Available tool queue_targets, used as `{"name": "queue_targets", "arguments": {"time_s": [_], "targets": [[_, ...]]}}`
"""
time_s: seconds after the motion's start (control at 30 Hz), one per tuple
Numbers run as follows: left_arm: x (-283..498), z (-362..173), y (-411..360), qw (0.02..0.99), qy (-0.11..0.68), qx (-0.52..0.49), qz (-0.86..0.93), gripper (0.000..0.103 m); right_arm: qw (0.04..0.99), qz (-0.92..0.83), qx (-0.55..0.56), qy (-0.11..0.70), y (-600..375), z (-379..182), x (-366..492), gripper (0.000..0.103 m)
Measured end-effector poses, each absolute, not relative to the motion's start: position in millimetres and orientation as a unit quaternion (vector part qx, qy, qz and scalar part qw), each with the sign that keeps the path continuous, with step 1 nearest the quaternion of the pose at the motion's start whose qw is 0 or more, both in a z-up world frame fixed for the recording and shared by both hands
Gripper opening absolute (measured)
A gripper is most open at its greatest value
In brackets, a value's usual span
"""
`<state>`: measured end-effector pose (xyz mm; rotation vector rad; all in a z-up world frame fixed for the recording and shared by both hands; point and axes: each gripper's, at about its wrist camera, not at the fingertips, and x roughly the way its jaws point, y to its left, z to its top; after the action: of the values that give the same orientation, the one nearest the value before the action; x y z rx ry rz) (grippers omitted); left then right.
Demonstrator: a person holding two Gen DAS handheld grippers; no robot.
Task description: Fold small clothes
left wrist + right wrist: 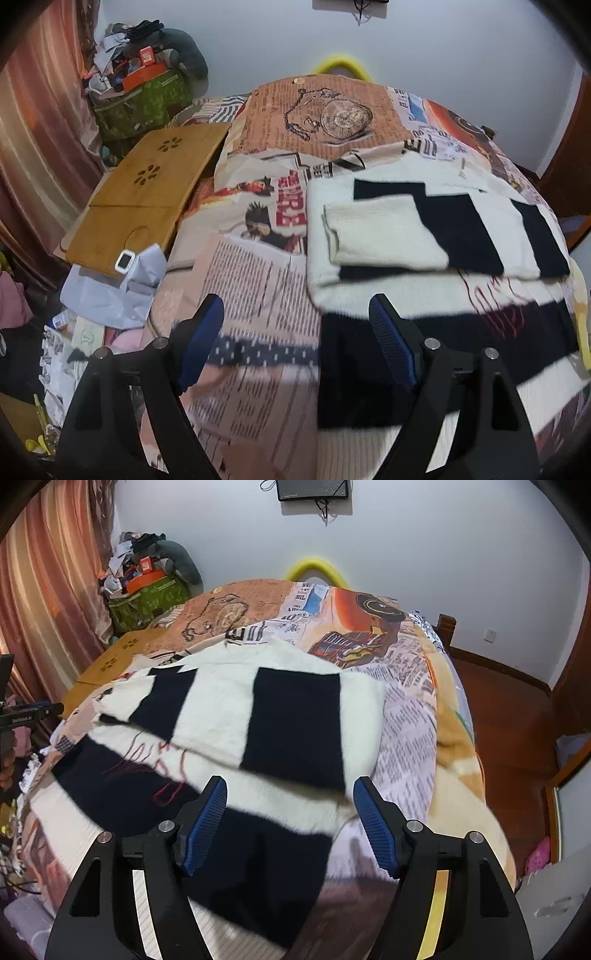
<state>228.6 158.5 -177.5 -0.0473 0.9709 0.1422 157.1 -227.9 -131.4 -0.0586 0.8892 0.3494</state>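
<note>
Both grippers, left (297,325) and right (290,812), hang released and empty above the striped sweater (295,709) on the bed (folded sleeve (384,232) nearer the left), lying ahead of the jaws.

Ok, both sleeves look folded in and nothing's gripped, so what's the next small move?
Probably bring both grippers down to the sweater's near hem. The left gripper and right gripper are open and empty above it, and the lower half still lies unfolded on the bed.
</note>
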Motion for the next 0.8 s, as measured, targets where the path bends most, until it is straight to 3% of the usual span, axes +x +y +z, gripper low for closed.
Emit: {"name": "queue_targets", "arguments": {"time_s": [0.33,0.6,0.7,0.8], "targets": [[188,-241,165,0.834,0.545,-0.078,0.049,0.083,0.851,0.165,0.017,0.498,-234,-176,115,0.070],[162,-246,168,0.835,0.535,-0.128,0.016,0.082,0.830,0.180,0.069,0.524,-242,-197,100,0.070],[157,-243,157,0.841,0.527,-0.124,-0.002,0.068,0.828,0.188,0.079,0.522,-242,-198,98,0.062],[156,-241,153,0.842,0.521,-0.140,-0.010,0.051,0.827,0.204,0.084,0.517,-237,-198,97,0.040]]}}
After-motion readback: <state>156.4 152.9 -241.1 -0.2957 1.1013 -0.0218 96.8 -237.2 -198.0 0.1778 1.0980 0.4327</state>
